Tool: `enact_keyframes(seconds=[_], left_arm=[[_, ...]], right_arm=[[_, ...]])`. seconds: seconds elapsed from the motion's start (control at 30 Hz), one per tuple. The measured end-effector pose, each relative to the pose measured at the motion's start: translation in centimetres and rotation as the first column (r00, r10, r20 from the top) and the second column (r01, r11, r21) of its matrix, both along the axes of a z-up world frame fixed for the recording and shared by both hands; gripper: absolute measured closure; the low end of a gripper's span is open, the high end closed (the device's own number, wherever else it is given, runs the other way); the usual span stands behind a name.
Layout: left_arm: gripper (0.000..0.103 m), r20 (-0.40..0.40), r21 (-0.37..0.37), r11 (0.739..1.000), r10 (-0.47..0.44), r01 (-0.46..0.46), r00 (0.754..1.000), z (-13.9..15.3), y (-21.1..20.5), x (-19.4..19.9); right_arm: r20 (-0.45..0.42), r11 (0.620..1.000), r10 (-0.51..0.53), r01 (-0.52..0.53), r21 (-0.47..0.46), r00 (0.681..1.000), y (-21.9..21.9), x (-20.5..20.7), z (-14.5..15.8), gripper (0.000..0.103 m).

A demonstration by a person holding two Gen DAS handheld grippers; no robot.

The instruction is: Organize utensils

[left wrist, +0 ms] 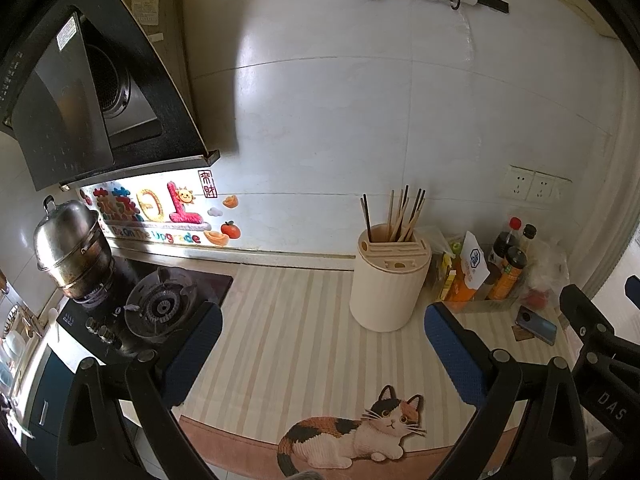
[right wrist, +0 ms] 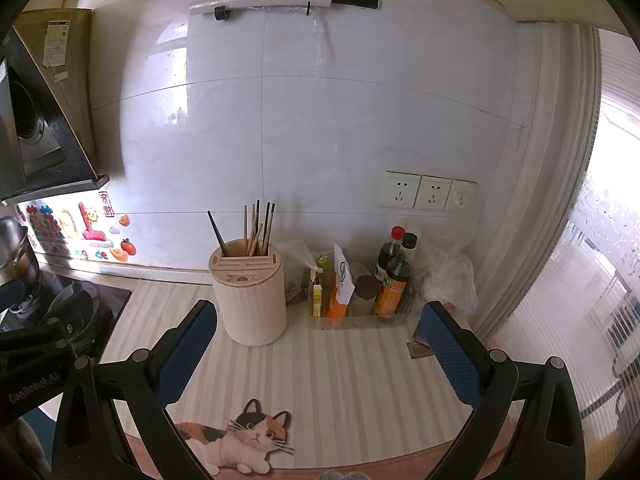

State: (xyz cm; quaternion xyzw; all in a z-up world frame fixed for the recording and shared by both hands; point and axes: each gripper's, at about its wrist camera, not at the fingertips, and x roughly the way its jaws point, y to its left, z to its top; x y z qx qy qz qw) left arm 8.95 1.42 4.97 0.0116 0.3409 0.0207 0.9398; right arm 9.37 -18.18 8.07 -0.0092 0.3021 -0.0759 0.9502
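The chopsticks (right wrist: 256, 226) stand gathered in the holder (right wrist: 250, 294) at the far side of the bench (right wrist: 340, 368); no loose utensil shows, so sorting looks finished. Left claw (left wrist: 322, 356) and right claw (right wrist: 320, 354) both hang spread, pinching nothing.

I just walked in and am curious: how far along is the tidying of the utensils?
It looks done or nearly so. The chopsticks already stand together in the cream holder on the counter. Nothing is in hand: the left gripper and right gripper are both open and empty. I see no loose utensils on the striped mat, so little seems left.
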Motion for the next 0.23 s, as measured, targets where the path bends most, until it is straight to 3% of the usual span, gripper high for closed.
enact_keyframes(seconds=[0.23], left_arm=[[0.0,0.0,-0.002,1.0,-0.002,0.002,1.0,-0.09,0.16,0.44]], right_arm=[[0.0,1.0,0.0,0.0,0.0,1.0,-0.22,0.36,-0.11,0.0]])
